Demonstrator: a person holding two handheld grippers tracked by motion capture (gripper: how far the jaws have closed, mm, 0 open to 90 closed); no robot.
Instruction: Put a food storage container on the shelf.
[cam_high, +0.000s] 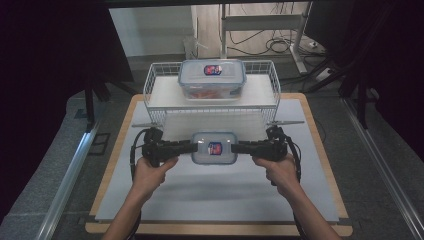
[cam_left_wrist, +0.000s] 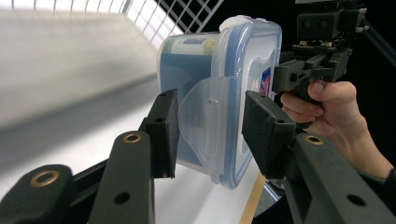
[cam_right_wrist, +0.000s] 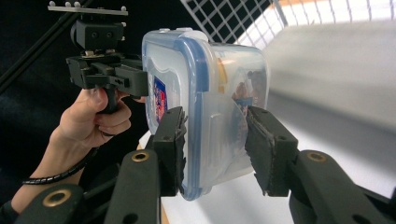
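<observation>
A clear plastic food box (cam_high: 214, 148) with a blue-rimmed lid and a red-and-blue label hangs level above the white table top, in front of the wire shelf. My left gripper (cam_high: 194, 147) is shut on its left end and my right gripper (cam_high: 235, 148) on its right end. In the left gripper view the box (cam_left_wrist: 219, 93) sits between the black pads (cam_left_wrist: 161, 130), one on the base and one on the lid, astride the end latch flap. The right gripper view shows the same hold on the box (cam_right_wrist: 205, 93), with pads (cam_right_wrist: 268, 144) pressed on it. Food shows faintly inside.
A second, larger lidded box (cam_high: 212, 79) with reddish contents stands on top of the white wire shelf (cam_high: 155, 95) at the back of the board (cam_high: 300, 165). Space lies open under the shelf. Dark curtains, stands and floor cables surround the table.
</observation>
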